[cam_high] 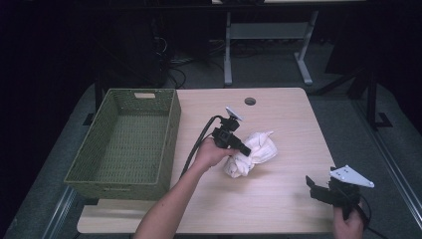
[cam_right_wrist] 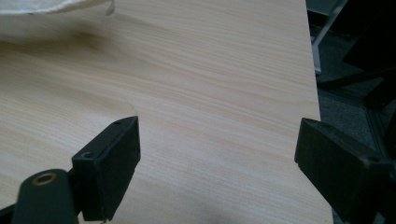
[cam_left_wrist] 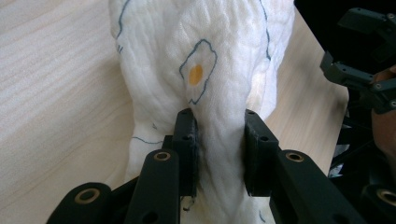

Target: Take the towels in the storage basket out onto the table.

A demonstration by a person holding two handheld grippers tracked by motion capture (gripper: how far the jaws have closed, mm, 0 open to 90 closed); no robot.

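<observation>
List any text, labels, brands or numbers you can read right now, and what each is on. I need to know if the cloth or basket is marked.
No readable text anywhere.
White cloth, pinched in the left gripper: blue outlines and an orange dot, a printed pattern, not letters.
Green basket: no label visible.
Right gripper, open over the table: no markings readable.
</observation>
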